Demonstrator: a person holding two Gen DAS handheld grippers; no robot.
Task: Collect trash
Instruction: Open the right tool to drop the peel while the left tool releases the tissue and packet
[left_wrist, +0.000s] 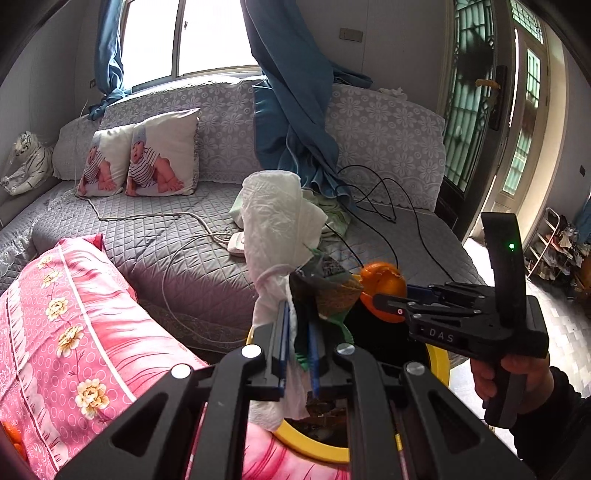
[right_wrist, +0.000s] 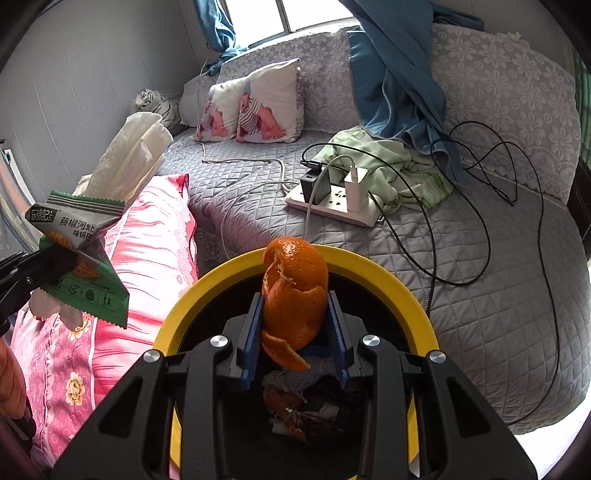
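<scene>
Right wrist view: the largest thing in play is the yellow-rimmed bin (right_wrist: 388, 269), standing against the grey quilted bed (right_wrist: 480, 314) beside a pink floral pillow (right_wrist: 147, 258), with peel scraps and paper already lying at its bottom. Directly over its mouth the right gripper (right_wrist: 295, 325) has its blue-padded fingers (right_wrist: 251, 332) clamped on an orange peel (right_wrist: 295, 291). The peel looks light, leathery and springy; it curls back on itself, so the pads hold it best across the broad domed part, as they do now, and a loose strip hanging at its lower end could tear away under a pull. It should fall cleanly once let go.

In the left wrist view the left gripper (left_wrist: 299, 332) has its fingers pressed fully together on two things at once: a crumpled white tissue (left_wrist: 273, 221) and a green snack wrapper (left_wrist: 328, 288). Both seem nearly weightless. The tissue is soft and crushes to nothing, so only a tight pinch on its gathered neck keeps it; the wrapper is slick, crinkly film that may slide out sideways or cling to the pads. This bundle sits near the bin's rim, over the pillow side rather than clearly above the opening.
</scene>
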